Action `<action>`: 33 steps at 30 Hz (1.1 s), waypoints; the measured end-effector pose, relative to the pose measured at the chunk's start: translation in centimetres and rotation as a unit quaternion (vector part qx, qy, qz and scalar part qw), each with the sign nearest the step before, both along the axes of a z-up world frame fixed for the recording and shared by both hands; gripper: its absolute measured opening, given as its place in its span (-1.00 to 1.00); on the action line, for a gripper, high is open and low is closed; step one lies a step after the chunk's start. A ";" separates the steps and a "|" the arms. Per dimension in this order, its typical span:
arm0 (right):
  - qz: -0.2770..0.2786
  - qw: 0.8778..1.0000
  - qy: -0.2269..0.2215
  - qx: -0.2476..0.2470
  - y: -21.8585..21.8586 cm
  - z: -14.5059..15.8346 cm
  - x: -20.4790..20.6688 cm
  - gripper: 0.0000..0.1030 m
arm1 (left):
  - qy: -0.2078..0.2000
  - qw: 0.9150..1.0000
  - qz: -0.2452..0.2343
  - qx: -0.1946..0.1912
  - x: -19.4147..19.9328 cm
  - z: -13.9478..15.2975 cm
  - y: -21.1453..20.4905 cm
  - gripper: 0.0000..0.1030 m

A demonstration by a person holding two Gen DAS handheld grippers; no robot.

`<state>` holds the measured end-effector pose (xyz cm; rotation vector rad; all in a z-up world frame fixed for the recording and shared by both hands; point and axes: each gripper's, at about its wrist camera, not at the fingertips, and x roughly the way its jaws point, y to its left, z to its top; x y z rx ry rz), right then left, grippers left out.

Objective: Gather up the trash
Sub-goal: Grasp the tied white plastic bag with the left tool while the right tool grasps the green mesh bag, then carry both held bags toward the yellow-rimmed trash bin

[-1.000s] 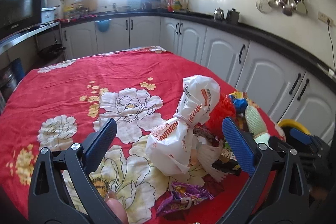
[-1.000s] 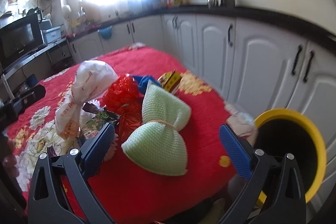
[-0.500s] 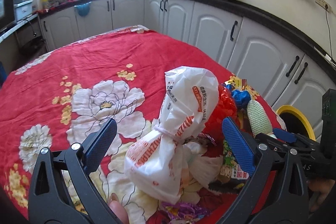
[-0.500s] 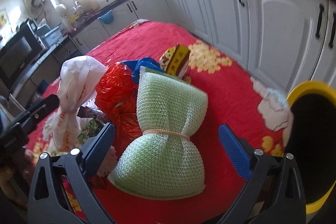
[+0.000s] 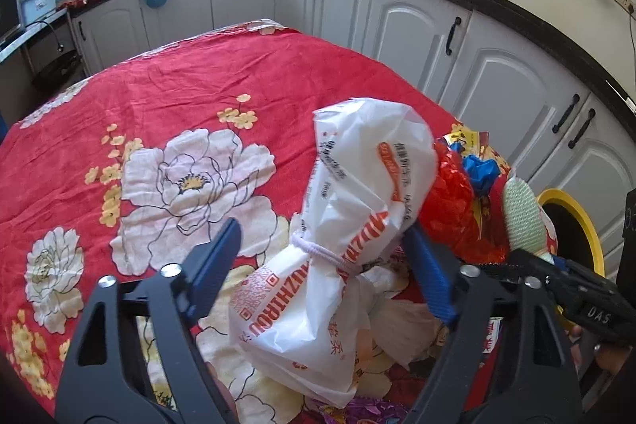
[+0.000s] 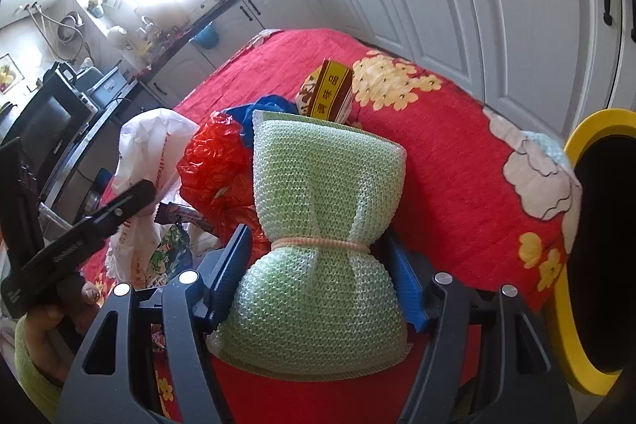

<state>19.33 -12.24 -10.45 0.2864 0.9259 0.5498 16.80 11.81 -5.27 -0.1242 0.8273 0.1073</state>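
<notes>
**Both claws closing around tied bundles at the surface's near corner**

Your left claw (image 5: 322, 265) straddles the white plastic bag (image 5: 338, 249) at its tied waist; its jaws have just been closing, yet the left pad stands clear of the bag while the right pad sits against the bag's side, so nothing is clamped; the bag leans upright on the red flowered cloth (image 5: 179, 98) covering the surface, near the edge closest to you.

Your right claw (image 6: 318, 265) brackets the green mesh bundle (image 6: 318, 205) at its rubber-banded waist; its jaws have also just been closing, and both blue pads lie right beside the mesh; whether they press it yet you cannot tell from this angle.

The rest of the trash is heaped between the two bundles; a red crinkled bag (image 6: 214, 165) touches the mesh bundle's left side; a blue bag (image 6: 266, 106) and a yellow-labelled carton (image 6: 330, 90) sit just behind it, toward the far edge; wrappers (image 6: 171, 253) lie beneath the white bag.

The yellow-rimmed bin (image 6: 596, 130) stands beside the surface's right edge, mouth dark, by the white cabinets (image 6: 516, 6).
</notes>
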 end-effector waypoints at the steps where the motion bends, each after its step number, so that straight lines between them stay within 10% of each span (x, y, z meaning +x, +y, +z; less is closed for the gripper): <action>1: -0.002 1.000 -0.001 0.001 -0.1 -0.1 0.1 0.24 | 0.000 1.000 -0.001 -0.001 0.0 -0.1 0.0 0.19; 9: -0.019 1.000 -0.011 0.003 -1.6 0.4 -0.5 0.24 | -0.022 0.999 0.001 -0.029 -1.2 0.7 1.2 -0.33; 33: -0.049 0.996 -0.069 0.008 -6.3 4.8 -2.8 0.24 | -0.123 0.990 -0.038 -0.065 -5.8 7.3 -2.4 -0.40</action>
